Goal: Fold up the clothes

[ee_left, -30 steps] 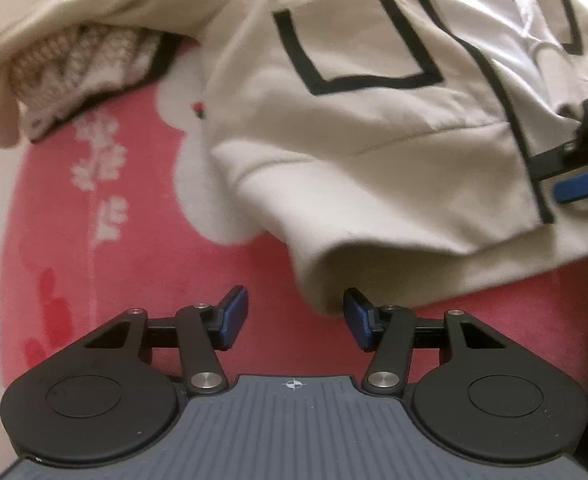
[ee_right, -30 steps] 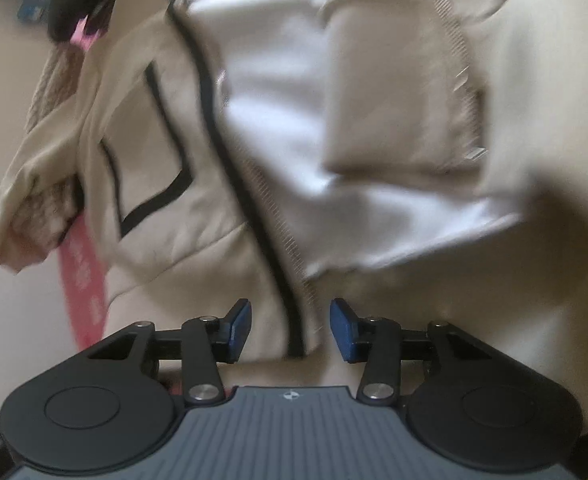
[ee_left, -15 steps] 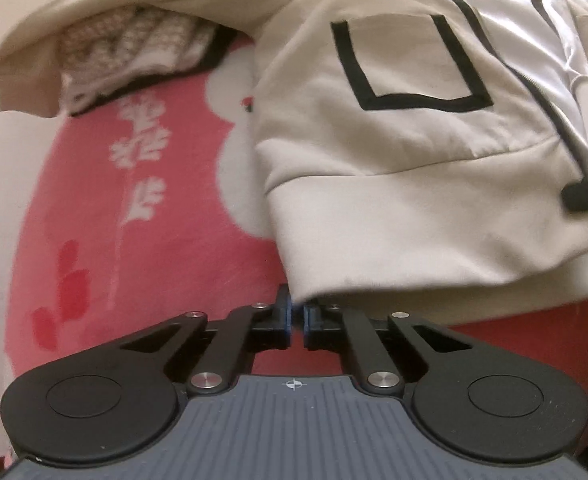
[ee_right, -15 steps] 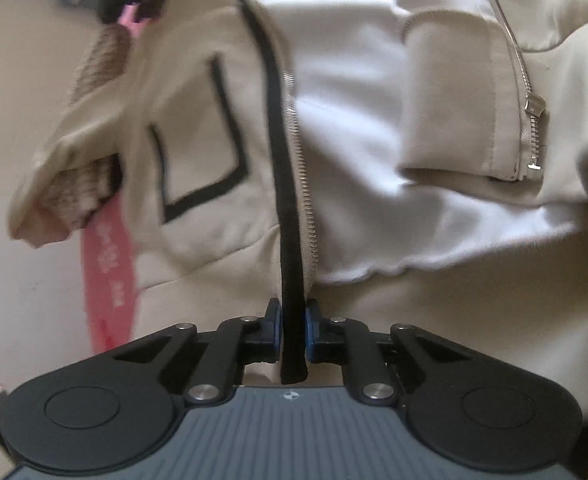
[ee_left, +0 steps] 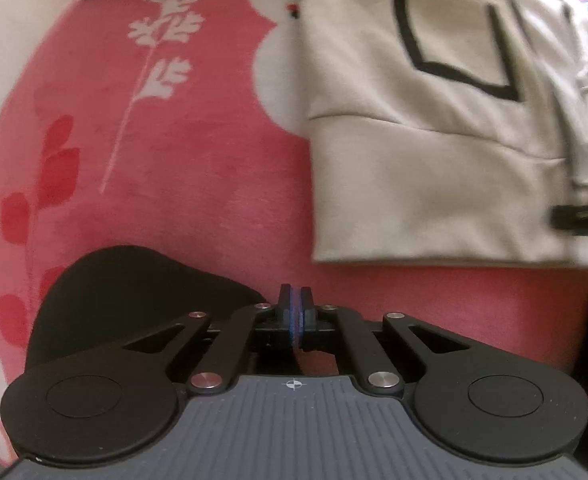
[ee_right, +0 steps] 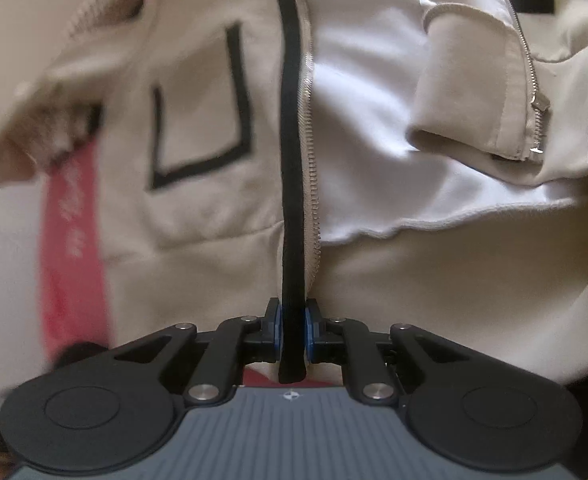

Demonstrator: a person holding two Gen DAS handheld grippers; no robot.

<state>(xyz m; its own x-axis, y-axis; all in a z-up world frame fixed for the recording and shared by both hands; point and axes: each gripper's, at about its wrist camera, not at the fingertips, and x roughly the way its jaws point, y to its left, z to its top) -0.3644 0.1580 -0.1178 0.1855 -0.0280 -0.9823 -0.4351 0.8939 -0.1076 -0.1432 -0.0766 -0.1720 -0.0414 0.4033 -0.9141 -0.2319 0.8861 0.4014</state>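
The jacket (ee_left: 434,132), cream with black trim and an open zip front, lay on a pink floral blanket (ee_left: 166,168), filling the right half of the left wrist view and nearly the whole right wrist view. Judged soft, light and limp: it should drape and sag from any single hold, and the thin white lining (ee_right: 366,120) may slide against the outer cloth. The thick ribbed hem band (ee_left: 426,200) and the black zip edge (ee_right: 292,160) looked like the firmest places to take hold; the metal zipper teeth could slip under the pads.

The left gripper (ee_left: 295,316) was clenched with its blue pads together, and nothing showed between them. The hem lay just beyond its tips, apart from them, over bare blanket at centre frame. If a hem grab was intended, it appeared to have missed.

The right gripper (ee_right: 293,328) was clamped on the black zip edge, which ran straight up the middle of the frame from between its pads, its lower end poking out below them.

Both grippers pointed steeply down at the cloth. A dark shape at the right edge of the left view was probably the right gripper; too blurred to confirm.
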